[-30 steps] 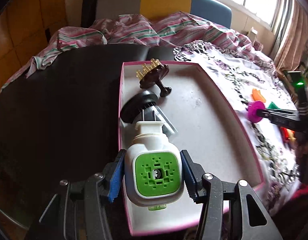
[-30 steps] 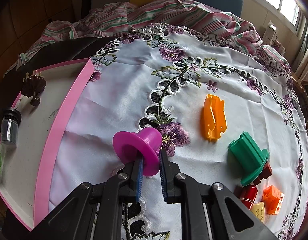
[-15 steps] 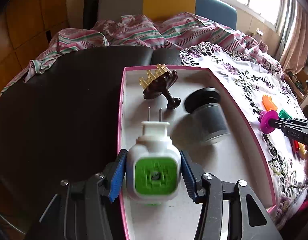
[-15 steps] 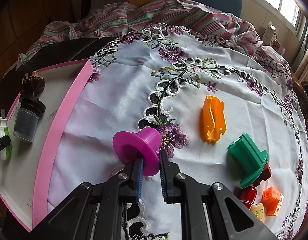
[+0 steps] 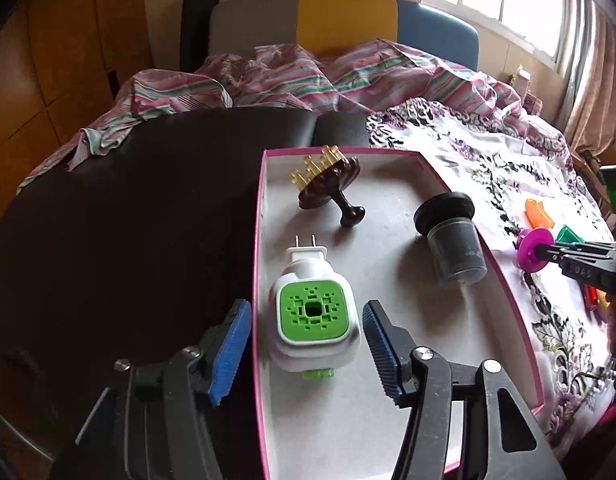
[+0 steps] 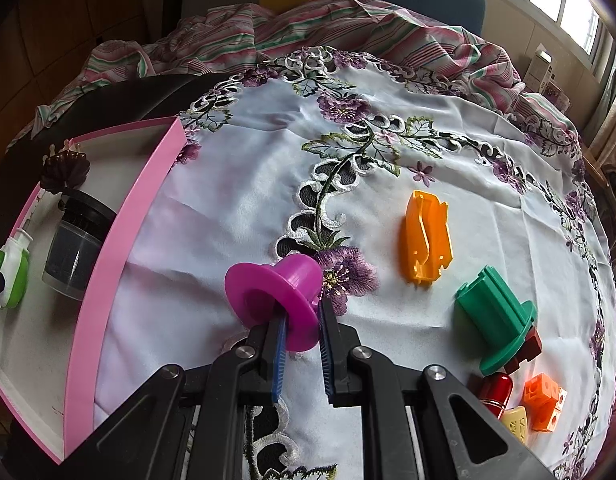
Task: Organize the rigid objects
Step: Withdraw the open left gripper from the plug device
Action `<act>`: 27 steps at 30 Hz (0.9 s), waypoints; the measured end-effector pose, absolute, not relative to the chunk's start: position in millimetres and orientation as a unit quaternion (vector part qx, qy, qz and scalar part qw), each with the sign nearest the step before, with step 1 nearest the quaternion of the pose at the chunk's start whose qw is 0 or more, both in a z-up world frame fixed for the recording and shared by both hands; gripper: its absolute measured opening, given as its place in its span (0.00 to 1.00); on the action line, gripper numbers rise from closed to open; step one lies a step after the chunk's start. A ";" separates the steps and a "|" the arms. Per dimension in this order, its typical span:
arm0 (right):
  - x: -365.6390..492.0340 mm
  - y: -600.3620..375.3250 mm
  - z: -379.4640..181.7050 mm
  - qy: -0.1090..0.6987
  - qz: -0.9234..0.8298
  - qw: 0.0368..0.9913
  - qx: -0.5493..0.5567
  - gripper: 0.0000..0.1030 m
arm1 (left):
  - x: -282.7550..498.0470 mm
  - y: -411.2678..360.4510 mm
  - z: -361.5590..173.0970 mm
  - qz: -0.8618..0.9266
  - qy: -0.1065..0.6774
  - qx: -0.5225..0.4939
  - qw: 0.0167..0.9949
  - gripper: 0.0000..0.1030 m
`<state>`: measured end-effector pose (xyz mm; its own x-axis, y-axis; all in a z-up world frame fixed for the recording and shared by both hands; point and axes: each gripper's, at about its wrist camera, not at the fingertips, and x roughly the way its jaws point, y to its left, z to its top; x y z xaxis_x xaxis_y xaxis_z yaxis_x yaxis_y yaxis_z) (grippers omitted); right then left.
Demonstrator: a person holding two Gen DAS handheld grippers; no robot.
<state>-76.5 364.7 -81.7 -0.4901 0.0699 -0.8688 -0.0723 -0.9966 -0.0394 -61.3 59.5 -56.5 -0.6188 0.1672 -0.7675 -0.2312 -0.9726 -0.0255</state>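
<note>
Sunlight from the windows falls across a rumpled striped bedspread, and nearer me an embroidered floral cloth [image 6: 267, 168] covers the surface I am working on, with a pink-walled box [image 5: 484, 248] set at its left edge. My left tool [image 5: 305, 344] hangs over that box with its jaws parted; they have just been opening, and the white and green plug-in device [image 5: 314, 320] lies between them on the box floor, neither pad touching it, so I judge it delivered. It sits close to the left wall, prongs pointing away, leaving room beside it. Farther in lie a brown scalp brush [image 5: 328, 180] and a dark jar [image 5: 454, 240] on its side against the right wall.

My right tool [image 6: 301, 334] is clamped on the brim of a magenta hat-shaped piece [image 6: 279, 288], gripped at the thin rim because the crown is wider. I expect it goes into the box next. An orange clip [image 6: 428, 236], a green hat-shaped piece [image 6: 496, 316] and several small blocks wait on the cloth.
</note>
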 end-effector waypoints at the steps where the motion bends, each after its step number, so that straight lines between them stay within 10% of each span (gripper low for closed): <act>1: -76.3 364.6 -81.8 0.001 0.863 0.041 -0.503 0.13 | -59.8 58.2 -55.0 0.900 0.037 -0.420 0.109 0.60; 27: -75.4 364.5 -79.8 0.005 0.865 0.043 -0.499 0.13 | -35.3 37.5 -35.9 0.907 0.024 -0.410 0.088 0.60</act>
